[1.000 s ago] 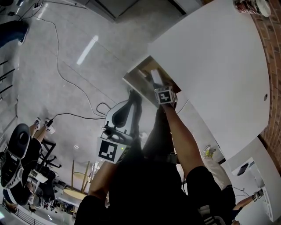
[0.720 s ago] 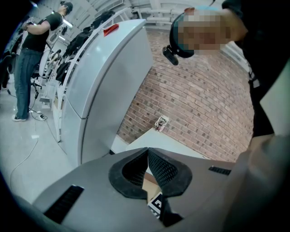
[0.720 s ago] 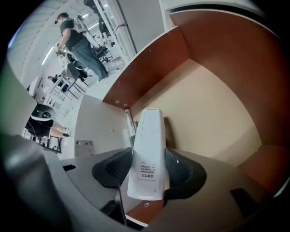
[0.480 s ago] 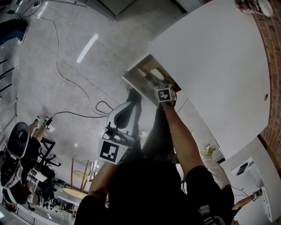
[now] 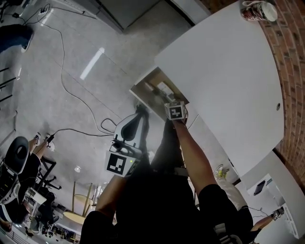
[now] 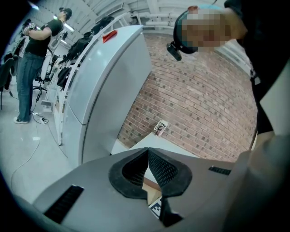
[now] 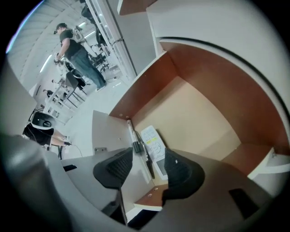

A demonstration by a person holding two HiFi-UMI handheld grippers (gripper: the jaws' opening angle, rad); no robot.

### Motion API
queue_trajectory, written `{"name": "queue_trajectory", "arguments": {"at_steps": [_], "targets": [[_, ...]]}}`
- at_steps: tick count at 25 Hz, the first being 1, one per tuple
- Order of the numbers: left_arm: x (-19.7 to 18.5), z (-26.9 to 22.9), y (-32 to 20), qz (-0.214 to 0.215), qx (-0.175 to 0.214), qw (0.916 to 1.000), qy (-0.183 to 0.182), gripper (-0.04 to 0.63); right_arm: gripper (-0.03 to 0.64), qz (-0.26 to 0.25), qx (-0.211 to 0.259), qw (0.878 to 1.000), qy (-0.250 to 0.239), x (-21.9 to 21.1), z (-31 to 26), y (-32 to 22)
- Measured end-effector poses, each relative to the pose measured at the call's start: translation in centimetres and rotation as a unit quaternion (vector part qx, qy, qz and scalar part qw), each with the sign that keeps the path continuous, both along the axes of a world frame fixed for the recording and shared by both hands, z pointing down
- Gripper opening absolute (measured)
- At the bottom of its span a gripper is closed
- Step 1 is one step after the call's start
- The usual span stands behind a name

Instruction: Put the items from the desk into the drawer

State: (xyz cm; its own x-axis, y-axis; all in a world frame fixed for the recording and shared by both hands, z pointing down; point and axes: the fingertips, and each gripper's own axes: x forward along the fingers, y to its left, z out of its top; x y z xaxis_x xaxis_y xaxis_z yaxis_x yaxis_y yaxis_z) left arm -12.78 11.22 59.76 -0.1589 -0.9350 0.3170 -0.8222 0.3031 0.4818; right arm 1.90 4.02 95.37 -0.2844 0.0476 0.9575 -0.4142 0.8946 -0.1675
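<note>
Since the remote (image 7: pixel 153 144) lies in the drawer (image 7: pixel 199 113), lift the right tongs (image 7: pixel 147 159), released, empty, just narrowing slightly, straight out; left tongs (image 6: pixel 147 156) clenched empty

The drawer (image 7: pixel 199 81) stands pulled out from under the white table (image 5: pixel 224 81), showing its brown walls and pale floor. A white remote (image 7: pixel 153 144) with grey buttons lies flat inside, close along one wall and near a corner. A patterned cup (image 5: pixel 257 10) stands upright at the table's far corner.
</note>
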Motion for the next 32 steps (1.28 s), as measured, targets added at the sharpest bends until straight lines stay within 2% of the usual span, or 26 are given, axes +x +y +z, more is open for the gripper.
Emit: {"name": "queue_trajectory", "arguments": {"at_steps": [5, 11, 15, 19, 25, 32], "targets": [[0.4, -2.4, 0.0, 0.003, 0.013, 0.9999, -0.011, 0.005, 0.118, -0.019, 0.006, 0.999, -0.031, -0.6, -4.3, 0.7], [1.0, -6.2, 0.0, -0.001, 0.031, 0.9992, -0.025, 0.005, 0.029, -0.018, 0.007, 0.998, -0.052, -0.2, -9.6, 1.1], [1.4, -8.6, 0.2, -0.006, 0.043, 0.9985, -0.034, 0.005, 0.012, -0.023, 0.013, 0.997, -0.076, -0.4, -13.9, 0.8], [1.8, -11.2, -0.7, 0.001, 0.06, 0.9969, -0.051, 0.005, 0.005, -0.003, 0.023, 0.992, -0.122, -1.2, -19.3, -1.1], [2.0, -16.0, -2.6, 0.009, 0.099, 0.9909, -0.091, 0.005, 0.002, 0.022, 0.06, 0.977, -0.205, -2.7, -27.4, -5.8], [3.0, -19.7, -3.8, 0.013, 0.121, 0.9876, -0.099, 0.005, 0.002, 0.049, 0.105, 0.948, -0.297, -2.7, -37.8, -9.2]]}}
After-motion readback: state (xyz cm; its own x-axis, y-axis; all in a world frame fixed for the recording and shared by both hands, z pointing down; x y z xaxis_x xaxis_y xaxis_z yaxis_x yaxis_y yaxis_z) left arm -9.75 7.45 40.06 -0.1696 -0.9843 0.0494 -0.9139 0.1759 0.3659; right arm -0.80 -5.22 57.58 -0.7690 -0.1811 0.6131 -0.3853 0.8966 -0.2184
